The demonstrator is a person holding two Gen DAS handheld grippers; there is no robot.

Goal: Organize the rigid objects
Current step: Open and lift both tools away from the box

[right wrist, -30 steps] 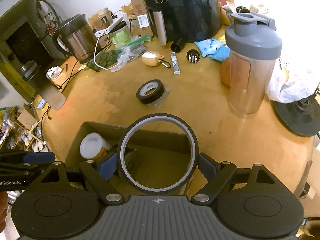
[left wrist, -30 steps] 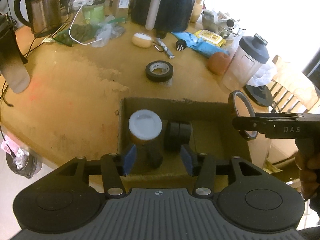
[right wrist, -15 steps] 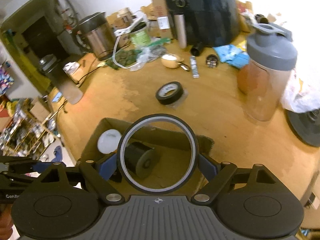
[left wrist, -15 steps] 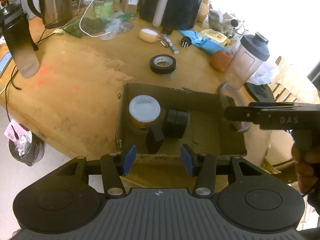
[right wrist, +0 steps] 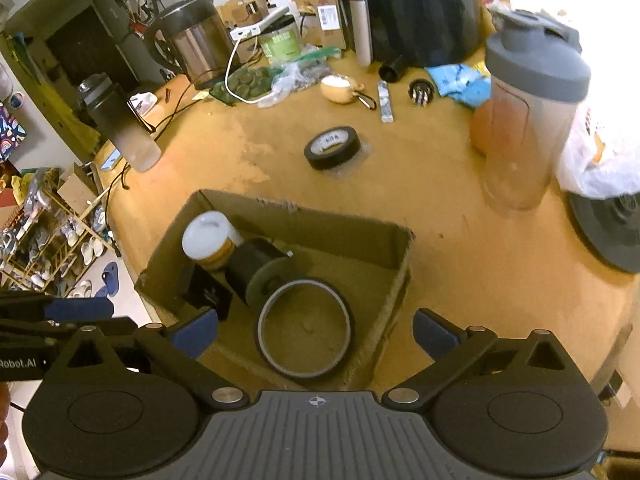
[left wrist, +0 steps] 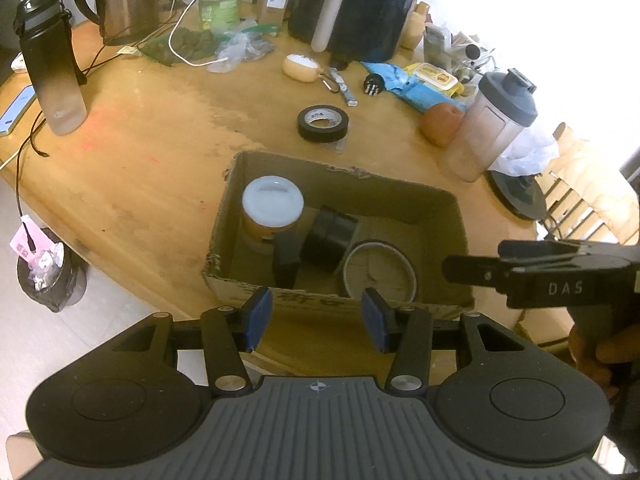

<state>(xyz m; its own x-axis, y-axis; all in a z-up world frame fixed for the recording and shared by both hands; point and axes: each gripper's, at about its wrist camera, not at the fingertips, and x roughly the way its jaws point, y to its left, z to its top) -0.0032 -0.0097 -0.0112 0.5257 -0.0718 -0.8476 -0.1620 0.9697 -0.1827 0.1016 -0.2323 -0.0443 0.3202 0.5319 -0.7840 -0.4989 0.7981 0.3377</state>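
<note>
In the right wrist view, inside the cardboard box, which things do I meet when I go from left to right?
In the cardboard box: white-lidded jar → black cylinder lying on its side → large tape ring. The small black object beside the jar overlaps it, so I leave it out.

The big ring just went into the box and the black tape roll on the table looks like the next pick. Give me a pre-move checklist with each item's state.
1. Right gripper let go of the large ring: ok, fingers spread wide, nothing between them.
2. Ring fully inside the cardboard box: ok, lying in its near right part.
3. Left gripper free: ok, open and empty.
4. Black tape roll reachable: ok, lying flat beyond the box, nothing on top.
5. Path clear: cannot tell; the shaker bottle stands to the right.
6. Room left in the box: ok, bare floor at its far right.
</note>
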